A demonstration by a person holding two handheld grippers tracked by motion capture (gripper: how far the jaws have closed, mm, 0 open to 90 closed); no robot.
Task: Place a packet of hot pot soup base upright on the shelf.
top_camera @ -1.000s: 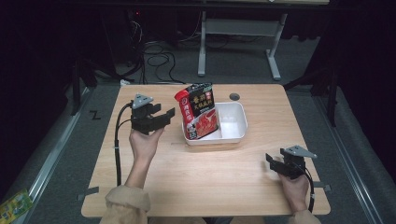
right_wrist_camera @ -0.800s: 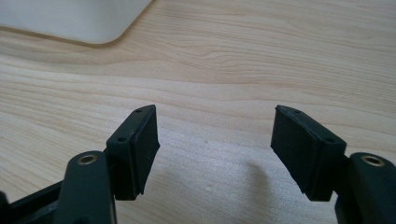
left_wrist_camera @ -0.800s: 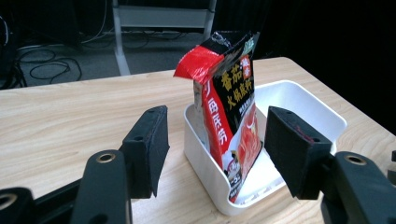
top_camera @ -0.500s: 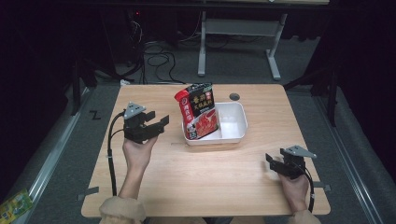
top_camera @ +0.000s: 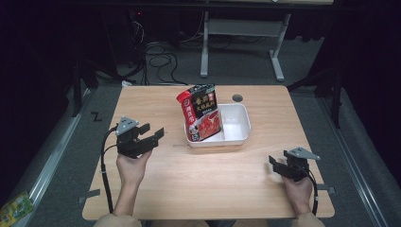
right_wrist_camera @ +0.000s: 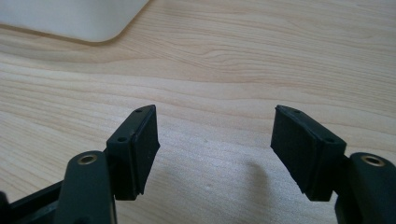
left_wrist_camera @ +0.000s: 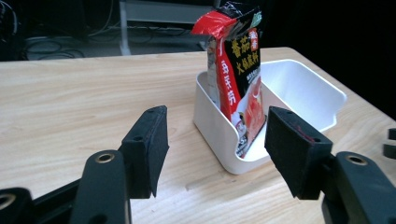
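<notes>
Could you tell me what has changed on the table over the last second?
The left gripper drew back from the pouch toward the person and the table's left side, jaws open and empty throughout. The pouch still stands in the white tray, and the right gripper rests open at the near right.

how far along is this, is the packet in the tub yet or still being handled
Done: the red and black foil snack packet stands upright inside the white rectangular plastic tub, leaning at its left end. In hand: nothing; the left hand-held gripper is open beside the tub, apart from it, and the right hand-held gripper rests open on the light wooden table. Left: seemingly nothing more to place.
</notes>
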